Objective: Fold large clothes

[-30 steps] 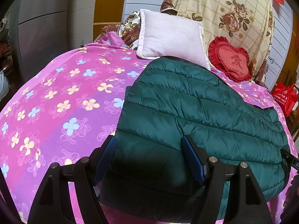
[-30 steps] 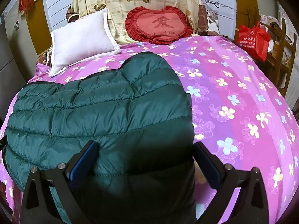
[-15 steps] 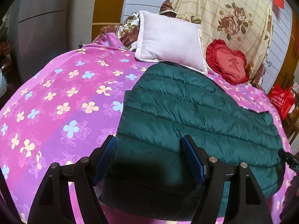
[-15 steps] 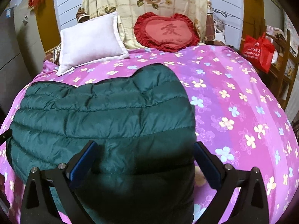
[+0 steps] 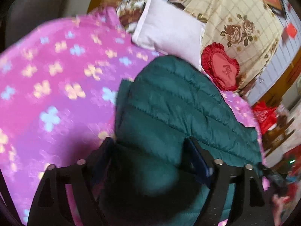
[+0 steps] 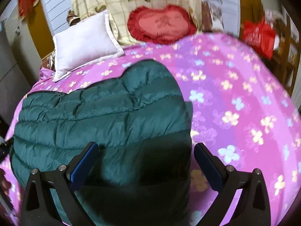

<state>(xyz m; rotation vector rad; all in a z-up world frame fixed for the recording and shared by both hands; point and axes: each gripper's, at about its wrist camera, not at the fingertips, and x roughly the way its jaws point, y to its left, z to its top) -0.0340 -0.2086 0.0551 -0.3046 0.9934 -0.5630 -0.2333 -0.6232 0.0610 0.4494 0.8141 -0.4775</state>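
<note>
A dark green quilted down jacket [image 5: 169,109] lies folded flat on a pink flowered bed cover [image 5: 56,86]. It also shows in the right wrist view [image 6: 105,116]. My left gripper [image 5: 150,158] is open and hovers above the jacket's near left end, holding nothing. My right gripper [image 6: 145,160] is open wide and hovers above the jacket's near right end, holding nothing. Both views are blurred by motion.
A white pillow [image 5: 169,32] and a red heart cushion [image 5: 222,69] lean at the head of the bed [image 6: 225,86], in front of a rose-print blanket [image 6: 131,3]. A red bag [image 6: 257,35] sits on wooden furniture at the right. Grey cabinets stand at the left.
Both grippers have pulled back and up from the jacket. The left wrist view has tilted to the right. The jacket has stayed in place and both grippers stay open.
</note>
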